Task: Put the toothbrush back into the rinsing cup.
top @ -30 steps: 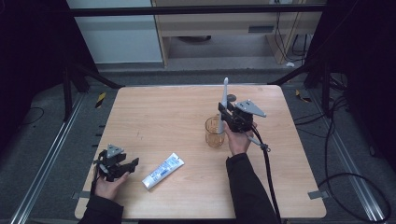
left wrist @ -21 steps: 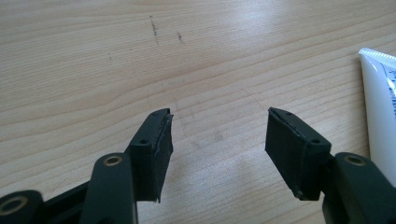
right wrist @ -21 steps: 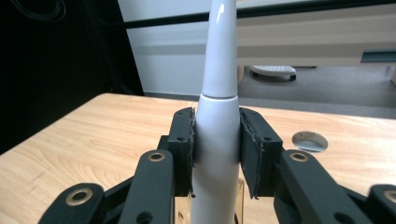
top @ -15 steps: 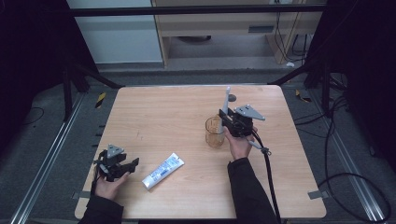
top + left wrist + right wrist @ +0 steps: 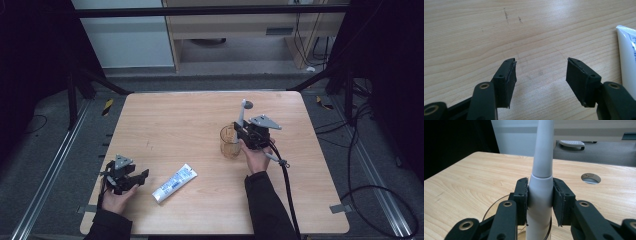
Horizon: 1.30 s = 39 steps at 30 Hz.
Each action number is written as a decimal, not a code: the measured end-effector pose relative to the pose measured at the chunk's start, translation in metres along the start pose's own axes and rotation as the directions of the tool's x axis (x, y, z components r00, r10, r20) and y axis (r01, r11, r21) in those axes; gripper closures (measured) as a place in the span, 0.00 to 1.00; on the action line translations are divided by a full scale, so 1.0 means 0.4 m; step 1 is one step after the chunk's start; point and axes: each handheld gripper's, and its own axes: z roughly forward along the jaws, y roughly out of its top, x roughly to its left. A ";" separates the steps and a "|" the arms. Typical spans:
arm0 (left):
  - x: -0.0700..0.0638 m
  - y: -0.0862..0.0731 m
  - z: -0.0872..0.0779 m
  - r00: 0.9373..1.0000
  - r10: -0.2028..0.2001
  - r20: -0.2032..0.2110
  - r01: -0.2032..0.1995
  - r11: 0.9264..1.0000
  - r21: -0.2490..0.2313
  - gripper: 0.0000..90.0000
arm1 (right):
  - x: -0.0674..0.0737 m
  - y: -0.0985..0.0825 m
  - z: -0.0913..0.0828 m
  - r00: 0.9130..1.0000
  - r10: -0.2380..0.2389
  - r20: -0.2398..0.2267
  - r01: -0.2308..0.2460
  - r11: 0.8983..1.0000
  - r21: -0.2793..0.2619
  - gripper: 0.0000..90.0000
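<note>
Lowering a toothbrush into a cup with the right gripper.

Pinching one white electric toothbrush point(image 5: 541, 192) by its body, the right gripper point(image 5: 540, 201) is keeping it upright so the base is entering the single clear cup point(image 5: 230, 142) directly beneath its jaws. The left gripper point(image 5: 540, 75) is resting near the table point(image 5: 175, 125) edge with jaws spread and nothing between them, probably waiting; one toothpaste tube point(image 5: 627, 55) is lying just to its right, untouched.
</note>
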 end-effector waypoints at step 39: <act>-0.001 0.000 -0.002 1.000 -0.001 0.003 0.002 1.000 -0.004 0.45 | 0.024 -0.009 -0.007 0.998 -0.032 -0.049 0.033 0.999 0.022 0.59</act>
